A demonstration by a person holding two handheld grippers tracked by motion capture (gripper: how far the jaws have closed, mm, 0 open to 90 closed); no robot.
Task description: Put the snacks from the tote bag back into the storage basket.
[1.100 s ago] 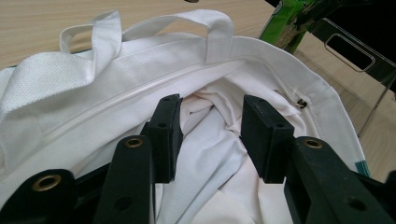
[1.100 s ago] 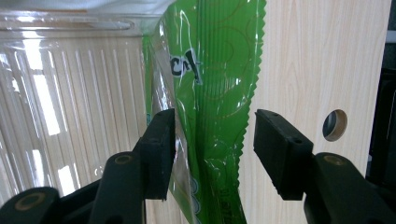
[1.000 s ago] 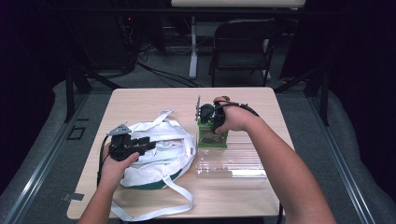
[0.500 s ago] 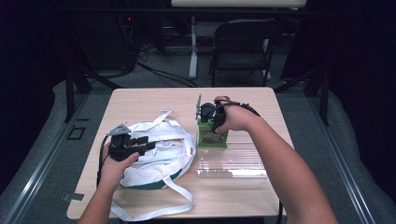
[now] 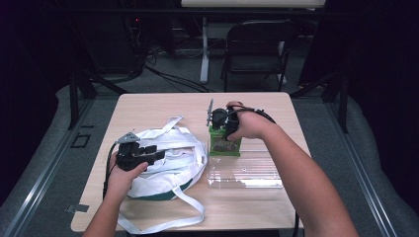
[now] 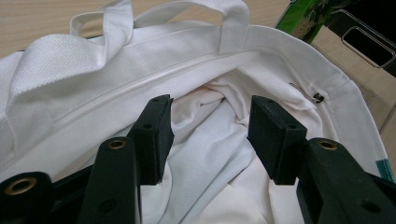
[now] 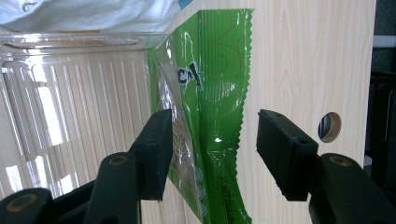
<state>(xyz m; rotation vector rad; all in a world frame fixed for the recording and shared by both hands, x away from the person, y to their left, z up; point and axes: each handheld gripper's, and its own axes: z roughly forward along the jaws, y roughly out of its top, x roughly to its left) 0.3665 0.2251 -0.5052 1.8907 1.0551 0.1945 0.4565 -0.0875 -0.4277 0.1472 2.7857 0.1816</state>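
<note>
Green foil fills the space ahead of my right gripper (image 7: 210, 154): the snack packet (image 7: 205, 121) lies on the table, its crimped edge running straight up between the jaws. Those jaws stand spread, one on each side of the packet, and I cannot tell whether either pad touches it. Just beyond the packet is the clear ribbed tray (image 7: 70, 102), and past that a corner of white cloth.

In the high view the right gripper (image 5: 220, 118) sits over the far end of the packet (image 5: 225, 143), which lies between the tray (image 5: 244, 170) and the bag.

My left gripper (image 6: 208, 133) also stands spread, jaws poised over the mouth of the white canvas bag (image 6: 116, 79). Crumpled lining lies directly ahead of the pads, the rim and one strap (image 6: 229, 18) farther out, and a small metal zip pull (image 6: 308, 93) off to the right of the jaws. Nothing is pinched there.

I judge this to be the pick-up step of loading the packet into the bag. Next I need to close the right jaws on the packet's sealed edge, firmly enough that slick foil does not slide out, then lift. The left side should take hold of the bag's rim and draw it open so the mouth stays wide for the drop.
</note>
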